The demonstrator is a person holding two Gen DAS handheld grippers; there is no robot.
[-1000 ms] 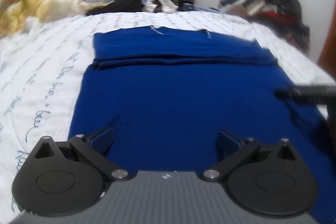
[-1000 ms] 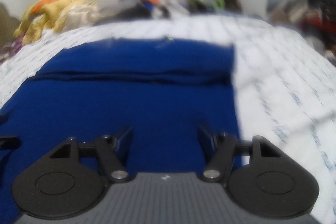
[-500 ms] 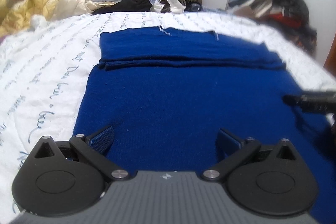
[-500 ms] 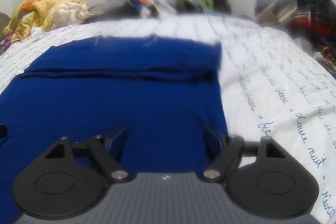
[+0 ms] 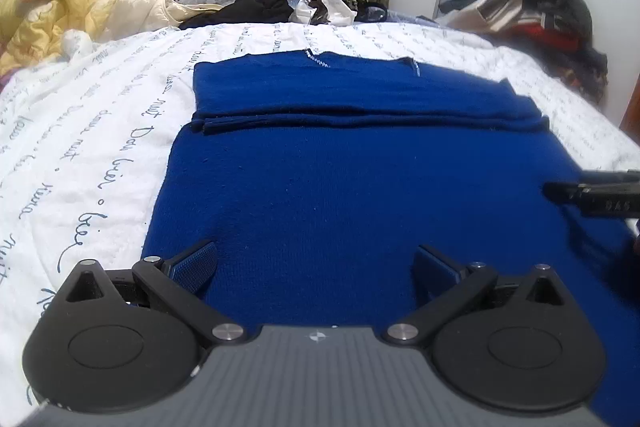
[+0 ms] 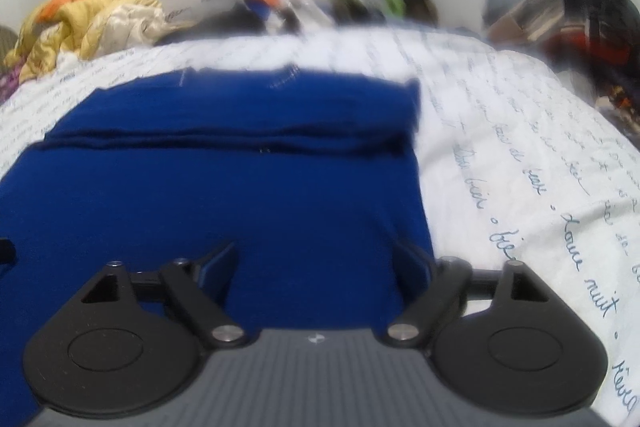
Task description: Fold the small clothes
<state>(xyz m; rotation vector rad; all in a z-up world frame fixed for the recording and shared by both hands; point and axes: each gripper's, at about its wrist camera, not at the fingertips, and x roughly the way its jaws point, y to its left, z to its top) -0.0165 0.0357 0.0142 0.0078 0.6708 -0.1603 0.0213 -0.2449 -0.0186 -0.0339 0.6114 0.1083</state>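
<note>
- The blue garment (image 5: 360,195) lies flat on the white bed sheet (image 5: 92,147), which is printed with handwritten script; it fills the middle of both wrist views.
- Its far part is folded back toward the camera, forming a doubled band (image 5: 360,99) with a straight edge running across the cloth.
- The left gripper (image 5: 316,267) hangs low over the near part of the garment with its jaws spread wide; only flat cloth shows between the fingers, and nothing is pinched.
- The right gripper (image 6: 316,267) sits near the garment's right edge, where blue meets the sheet. Its jaws have just been opening and now stand wide, with no cloth pinched between them.
- In the left wrist view, the right gripper's dark fingertip (image 5: 592,193) reaches in from the right edge over the cloth.
- A yellow quilt (image 5: 68,7) and piled clothes (image 5: 536,11) crowd the far end of the bed.
</note>
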